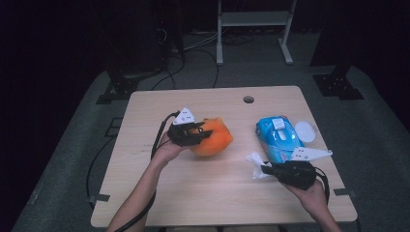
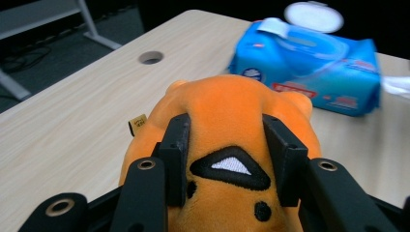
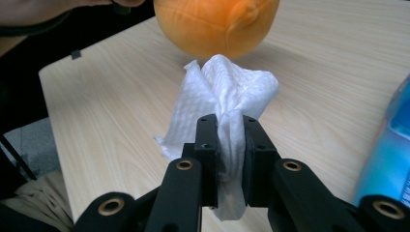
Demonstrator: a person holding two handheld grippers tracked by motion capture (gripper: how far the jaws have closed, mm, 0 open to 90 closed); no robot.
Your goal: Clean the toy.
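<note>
- Your left gripper (image 1: 202, 134) is clamped on the round orange plush toy (image 1: 212, 137), its two black jaws pressing into the soft fabric on either side of an embroidered black-and-white triangle (image 2: 230, 166). The squeeze into the stuffing looks meant to keep the toy from rolling or slipping while it is worked on.
- That toy sits left of centre on the pale wooden table (image 1: 203, 193); from the right gripper view it seems raised a little off the surface, though I can't be sure.
- Your right gripper (image 1: 263, 169) has its jaws drawn close together on a crumpled white wet wipe (image 3: 227, 104), with the bunched free end sticking out ahead of the jaws. Held that way, the loose end is what would meet the toy first, which suits wiping.
- The wipe hangs at the near right of the table, well apart from the toy, so I judge the wiping has not yet started.
- The blue soft pack of wet wipes (image 1: 278, 137) lies just beyond your right gripper, its white flap lid (image 1: 305, 130) open toward the far right, handy for another sheet.
- Next, I'd expect you to bring toy and wipe together; keep the left grip firm so the plush doesn't twist.
</note>
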